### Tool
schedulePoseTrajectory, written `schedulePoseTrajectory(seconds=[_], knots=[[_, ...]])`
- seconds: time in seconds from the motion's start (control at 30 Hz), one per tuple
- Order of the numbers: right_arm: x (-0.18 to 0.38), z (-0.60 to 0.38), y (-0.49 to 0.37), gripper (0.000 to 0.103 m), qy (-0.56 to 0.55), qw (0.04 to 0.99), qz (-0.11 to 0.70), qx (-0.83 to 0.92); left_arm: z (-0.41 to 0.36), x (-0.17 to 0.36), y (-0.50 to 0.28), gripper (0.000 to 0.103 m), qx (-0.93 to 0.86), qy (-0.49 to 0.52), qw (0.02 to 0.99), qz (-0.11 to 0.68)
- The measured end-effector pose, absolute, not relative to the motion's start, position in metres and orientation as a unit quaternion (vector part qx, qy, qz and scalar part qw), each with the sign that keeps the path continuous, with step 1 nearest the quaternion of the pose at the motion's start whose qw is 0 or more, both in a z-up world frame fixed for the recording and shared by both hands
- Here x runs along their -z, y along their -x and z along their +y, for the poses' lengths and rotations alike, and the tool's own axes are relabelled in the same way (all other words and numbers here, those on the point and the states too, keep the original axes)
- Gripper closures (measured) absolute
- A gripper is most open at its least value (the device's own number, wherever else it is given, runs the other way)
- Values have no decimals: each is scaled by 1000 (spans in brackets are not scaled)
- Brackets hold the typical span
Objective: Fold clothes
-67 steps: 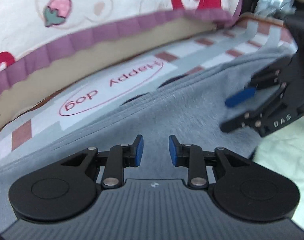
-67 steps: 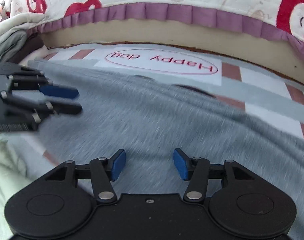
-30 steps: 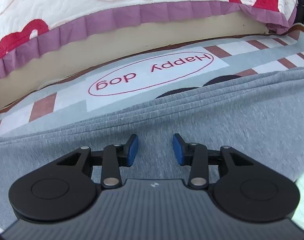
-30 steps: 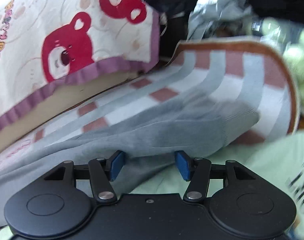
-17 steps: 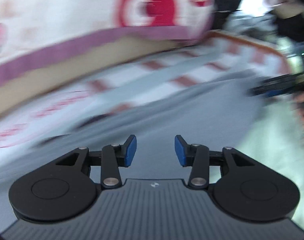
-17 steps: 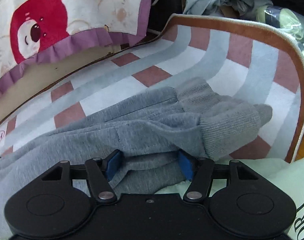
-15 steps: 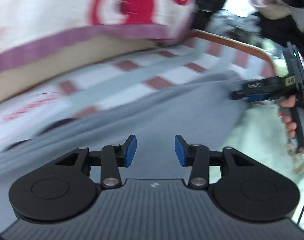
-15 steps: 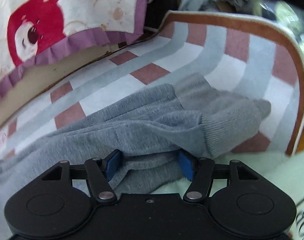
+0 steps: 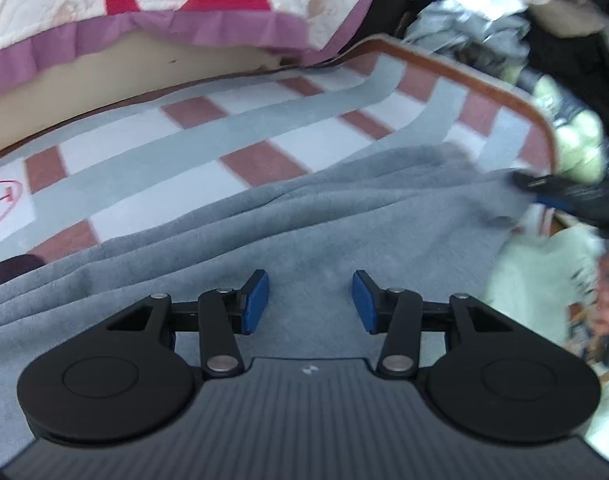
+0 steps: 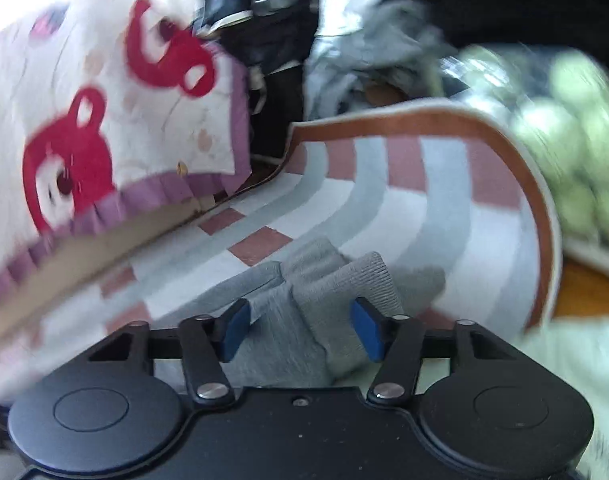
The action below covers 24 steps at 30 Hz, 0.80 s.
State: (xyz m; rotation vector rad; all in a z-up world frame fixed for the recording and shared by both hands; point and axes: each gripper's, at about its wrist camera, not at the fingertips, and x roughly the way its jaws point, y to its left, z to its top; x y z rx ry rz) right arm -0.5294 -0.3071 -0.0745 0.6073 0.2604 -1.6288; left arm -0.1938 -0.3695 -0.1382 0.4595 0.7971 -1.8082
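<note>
A grey fleece garment lies spread along the striped rug. My left gripper hovers just above its middle, open, with nothing between the blue pads. At the garment's far right end, my right gripper shows as a dark blurred shape. In the right wrist view, the ribbed grey cuffs lie between the spread fingers of my right gripper, which is open around them. A person's hand holds that gripper's handle.
A bed cover with red bears and a purple frill hangs along the rug's far side. Beyond the rug's brown border is a heap of clothes. A pale green cloth lies by the cuffs.
My left gripper swung right along the garment, from the "Happy dog" print towards the cuff end. My right gripper moved to the cuffs and pushed over them; both stayed open.
</note>
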Motion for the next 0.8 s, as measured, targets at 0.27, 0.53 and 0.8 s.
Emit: schedulePoseTrajectory(seconds=[0.27,0.53,0.8], knots=[[90,-384,525,66,-273,618,196,711,-393,130,235,57,800,-177,475,320],[58,-344,523,34,-275,616,137,725,-429,169,223,60,735,-161,494,437],[93,-317,550,19,-431,570,11,699,-432,171,205,68,703,-126,528,459]])
